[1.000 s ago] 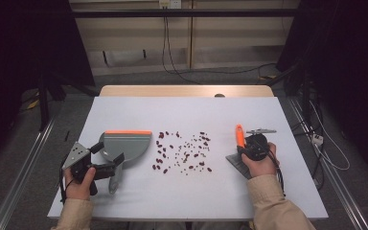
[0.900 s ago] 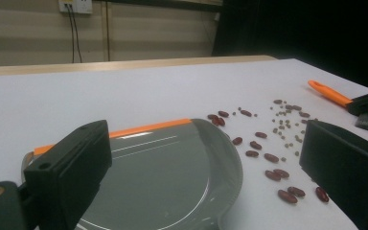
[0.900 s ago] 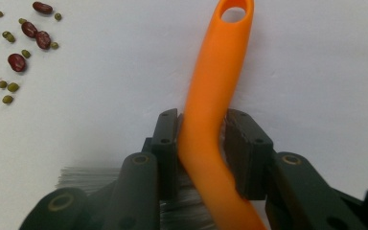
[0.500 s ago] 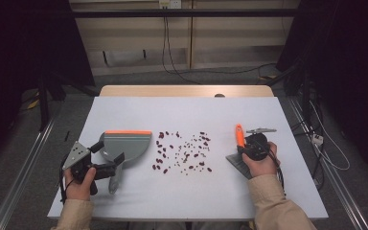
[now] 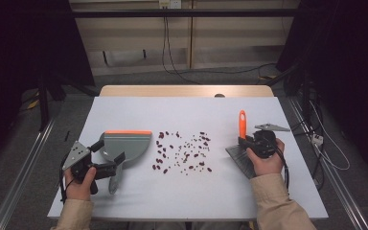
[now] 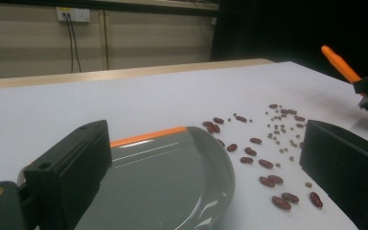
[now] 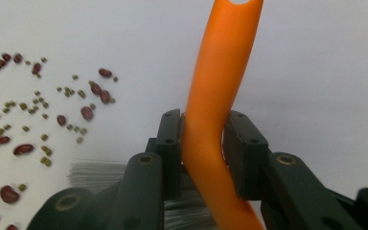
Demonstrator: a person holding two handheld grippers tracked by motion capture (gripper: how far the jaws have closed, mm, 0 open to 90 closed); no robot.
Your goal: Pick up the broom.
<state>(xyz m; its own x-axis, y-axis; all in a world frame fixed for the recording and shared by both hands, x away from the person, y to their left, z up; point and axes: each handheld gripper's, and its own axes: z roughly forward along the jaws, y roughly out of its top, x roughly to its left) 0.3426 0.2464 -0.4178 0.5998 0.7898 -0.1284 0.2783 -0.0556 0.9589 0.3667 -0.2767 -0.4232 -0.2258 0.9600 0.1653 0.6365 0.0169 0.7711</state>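
I see the white tabletop [image 5: 187, 201] carrying a grey plastic dustpan with an orange edge [image 5: 127, 146] at its left. My left claw [image 5: 117, 165] stands open around its handle. My right claw [image 7: 202, 139] grips the brush's orange handle [image 7: 215, 96], bristles on the tabletop. Scattered red beans and small green ones [image 5: 182, 152] lie between them.

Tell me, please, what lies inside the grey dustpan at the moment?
The pan of the grey dustpan looks bare: no beans in it. The beans lie on the table beside it. One black jaw covers the pan's near left part.
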